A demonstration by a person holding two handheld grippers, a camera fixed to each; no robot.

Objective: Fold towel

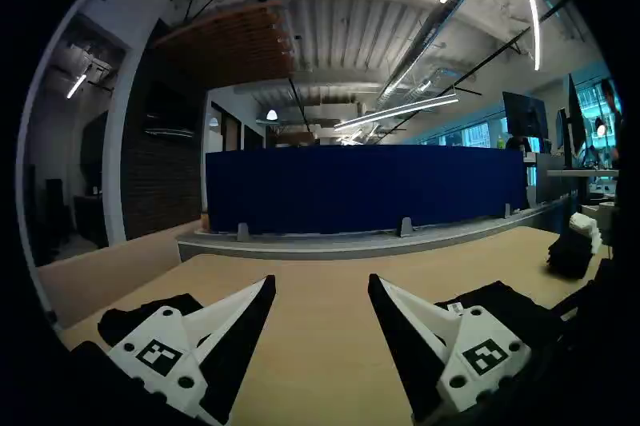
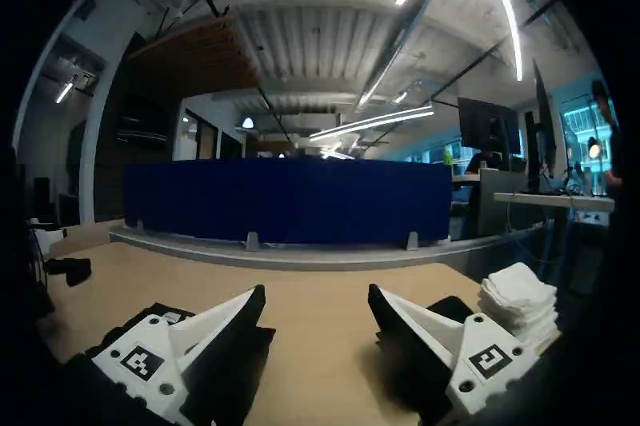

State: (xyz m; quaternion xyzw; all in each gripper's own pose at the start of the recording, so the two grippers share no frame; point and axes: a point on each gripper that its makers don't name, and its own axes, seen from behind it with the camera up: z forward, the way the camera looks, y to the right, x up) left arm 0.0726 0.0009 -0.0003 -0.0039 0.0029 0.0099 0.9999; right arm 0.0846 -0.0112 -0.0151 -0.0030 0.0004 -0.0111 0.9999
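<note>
Left gripper view showed the left tongs (image 1: 322,280) held low over the wooden table (image 1: 448,254), jaws spread wide with nothing between them. A black towel (image 1: 500,302) lay flat on the table beneath and beside the fingers, dark cloth showing past each one. That low, open pose suited reaching for an edge of the cloth, though I could not tell which edge lay nearest. Right gripper view showed the right tongs (image 2: 316,290) in the same posture, parted and empty, with dark cloth at both fingers.

A stack of folded white towels (image 2: 518,298) sat near the table's right edge, probably finished pieces set aside, just beside the right tongs' outer finger. Bare wood ran forward between both pairs of fingers up to the blue partition (image 1: 360,186), leaving open room to carry a fold. Rightward room looked tighter because of the stack and the table's edge.
</note>
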